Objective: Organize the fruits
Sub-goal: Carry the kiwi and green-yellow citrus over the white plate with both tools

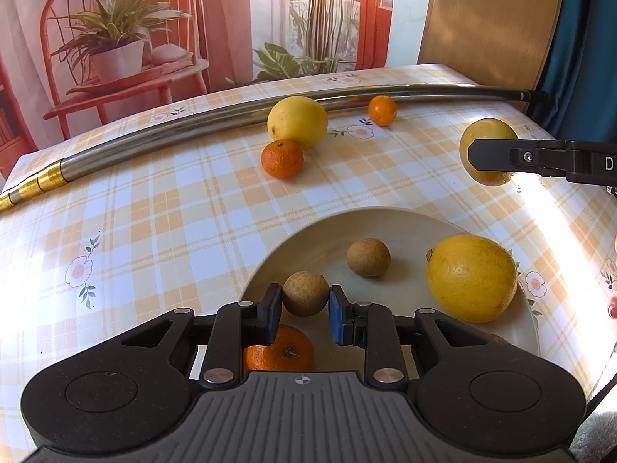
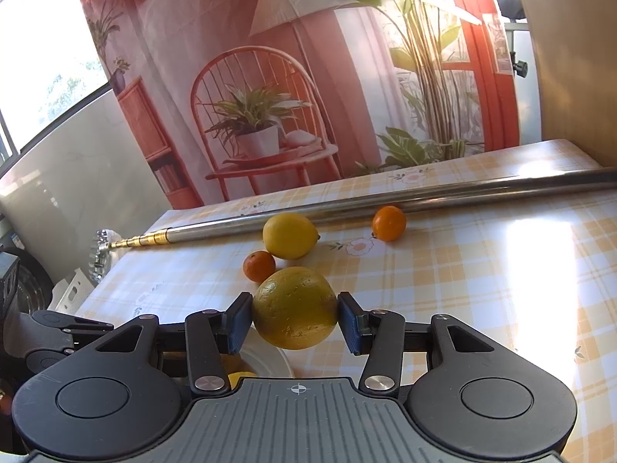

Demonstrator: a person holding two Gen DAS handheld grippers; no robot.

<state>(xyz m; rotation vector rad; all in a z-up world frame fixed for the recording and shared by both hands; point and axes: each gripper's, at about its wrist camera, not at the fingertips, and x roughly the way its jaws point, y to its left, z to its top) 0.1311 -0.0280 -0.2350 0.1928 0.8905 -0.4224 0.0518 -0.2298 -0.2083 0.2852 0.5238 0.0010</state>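
Observation:
In the left wrist view my left gripper [image 1: 304, 310] is shut on a small brown round fruit [image 1: 304, 293], held just over the near rim of a cream plate [image 1: 385, 220]. On the plate lie a second brown fruit [image 1: 368, 256], a big yellow citrus [image 1: 471, 277] and a mandarin [image 1: 279, 351] under my fingers. My right gripper [image 2: 295, 316] is shut on a yellow-green fruit [image 2: 295, 306], held above the table beside the plate [image 2: 270, 359]; it shows at the right [image 1: 489, 154] of the left view. A lemon [image 2: 290, 235], a mandarin [image 2: 259, 266] and a small orange [image 2: 389, 223] lie farther back.
A long metal telescopic pole [image 1: 193, 127] lies across the back of the checked tablecloth [image 1: 154, 212], right behind the lemon [image 1: 297, 121] and small orange [image 1: 382, 110]. A printed backdrop hangs behind the table. The table's left edge drops off near clutter [image 2: 77, 285].

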